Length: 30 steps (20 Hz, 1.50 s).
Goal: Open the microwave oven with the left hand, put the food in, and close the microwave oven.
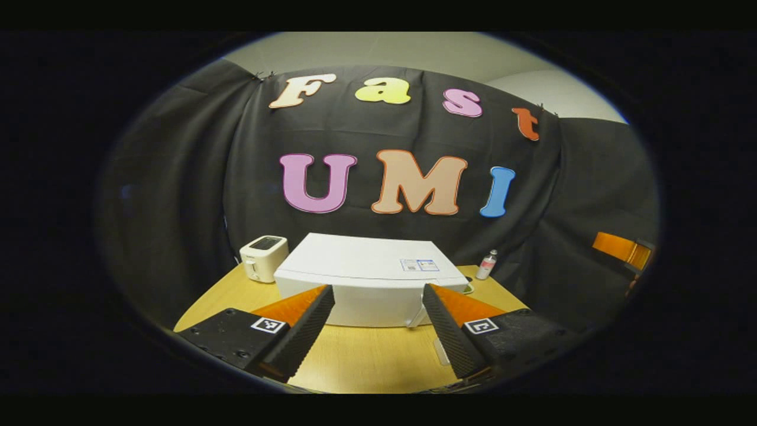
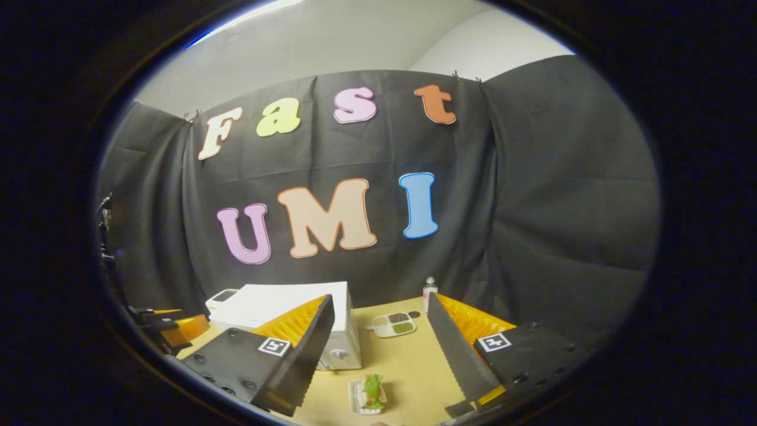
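Hovering above the wooden counter [image 1: 366,355], the left gripper [image 1: 378,322] had its jaws spread wide and held nothing. Between its fingers, at the centre of the left gripper view, sat the white microwave oven [image 1: 369,278] with its door closed. A white toaster [image 1: 264,258] stood just beside it at centre left, and a small bottle [image 1: 487,264] stood at centre right by the black cloth wall. In the right gripper view, the right gripper [image 2: 378,343] was likewise open and empty. The food [image 2: 371,391], a sandwich with green leaf on a small tray, lay on the counter at the bottom centre, between that gripper's fingers and apart from them. Farther back, a divided dish [image 2: 394,324] of condiments rested near the microwave's right side.
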Available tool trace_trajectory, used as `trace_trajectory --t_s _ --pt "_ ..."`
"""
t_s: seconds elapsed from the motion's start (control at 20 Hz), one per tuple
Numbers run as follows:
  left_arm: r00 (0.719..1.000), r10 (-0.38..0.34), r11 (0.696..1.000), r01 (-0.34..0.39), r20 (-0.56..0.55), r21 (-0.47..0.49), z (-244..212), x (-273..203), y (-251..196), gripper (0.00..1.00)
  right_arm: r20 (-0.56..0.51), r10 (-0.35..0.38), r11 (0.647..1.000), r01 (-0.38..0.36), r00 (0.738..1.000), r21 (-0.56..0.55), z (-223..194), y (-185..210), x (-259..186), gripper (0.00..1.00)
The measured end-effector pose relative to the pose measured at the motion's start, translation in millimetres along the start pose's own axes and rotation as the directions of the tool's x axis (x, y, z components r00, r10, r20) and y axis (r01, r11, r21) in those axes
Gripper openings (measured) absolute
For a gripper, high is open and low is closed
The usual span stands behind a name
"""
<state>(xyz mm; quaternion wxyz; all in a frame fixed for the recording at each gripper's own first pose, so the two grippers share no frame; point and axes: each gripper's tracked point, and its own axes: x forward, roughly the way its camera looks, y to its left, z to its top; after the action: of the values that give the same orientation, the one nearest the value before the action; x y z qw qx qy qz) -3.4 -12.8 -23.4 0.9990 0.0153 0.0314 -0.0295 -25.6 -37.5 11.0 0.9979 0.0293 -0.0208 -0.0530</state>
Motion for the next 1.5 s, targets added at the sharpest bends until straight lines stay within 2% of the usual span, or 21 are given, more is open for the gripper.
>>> trace_trajectory --t_s 0.05,0.35,0.5,0.55,0.65,0.85,0.9,0.95,1.15,1.4,1.5 --pt "1.000 0.007 1.000 -0.007 -0.010 0.008 -3.3 1.0 2.1 0.94 -0.005 0.002 1.000 -0.002 1.000 0.002 -1.3 0.4 -0.3 0.99" --pt "0.996 0.044 0.998 -0.040 -0.072 0.053 -40.5 10.0 12.8 0.94 -0.063 -0.010 1.000 0.011 0.998 0.012 -30.8 -6.1 6.3 0.99" --pt "0.991 0.029 0.999 -0.026 -0.132 0.023 -69.5 15.2 11.2 0.95 -0.109 -0.012 1.000 0.014 0.994 0.017 -52.5 -10.0 9.9 0.99" --pt "0.988 0.020 1.000 -0.019 -0.152 0.010 -80.3 18.4 8.3 0.95 -0.121 -0.014 1.000 0.016 0.993 0.019 -58.4 -11.3 11.5 0.92" --pt "0.982 -0.001 1.000 -0.001 -0.191 -0.011 -99.5 26.3 3.5 0.94 -0.141 -0.015 0.999 0.019 0.990 0.028 -66.3 -13.3 13.7 0.92" --pt "0.955 -0.043 0.999 0.035 -0.292 -0.032 -149.3 47.0 -10.0 0.95 -0.147 -0.024 0.999 0.029 0.989 0.031 -71.5 -17.9 19.0 0.92" --pt "0.947 -0.054 0.998 0.046 -0.317 -0.032 -161.5 51.8 -13.6 1.00 -0.145 -0.027 0.999 0.032 0.989 0.033 -72.4 -20.5 21.0 0.92" --pt "0.942 -0.062 0.998 0.056 -0.331 -0.028 -170.6 58.8 -17.2 0.95 -0.145 -0.030 0.999 0.036 0.989 0.037 -72.8 -21.9 21.6 0.92" --pt "0.906 -0.101 0.995 0.089 -0.411 -0.049 -210.2 86.6 -31.1 0.92 -0.156 -0.048 0.997 0.056 0.987 0.049 -79.4 -30.0 26.1 0.92" --pt "0.880 -0.145 0.989 0.120 -0.453 -0.085 -233.8 128.5 -55.9 0.92 -0.173 -0.077 0.994 0.088 0.982 0.061 -86.2 -44.5 35.7 0.92" --pt "0.878 -0.148 0.989 0.125 -0.455 -0.081 -235.3 142.6 -62.9 0.92 -0.178 -0.076 0.991 0.094 0.981 0.095 -85.4 -46.0 41.8 0.92"
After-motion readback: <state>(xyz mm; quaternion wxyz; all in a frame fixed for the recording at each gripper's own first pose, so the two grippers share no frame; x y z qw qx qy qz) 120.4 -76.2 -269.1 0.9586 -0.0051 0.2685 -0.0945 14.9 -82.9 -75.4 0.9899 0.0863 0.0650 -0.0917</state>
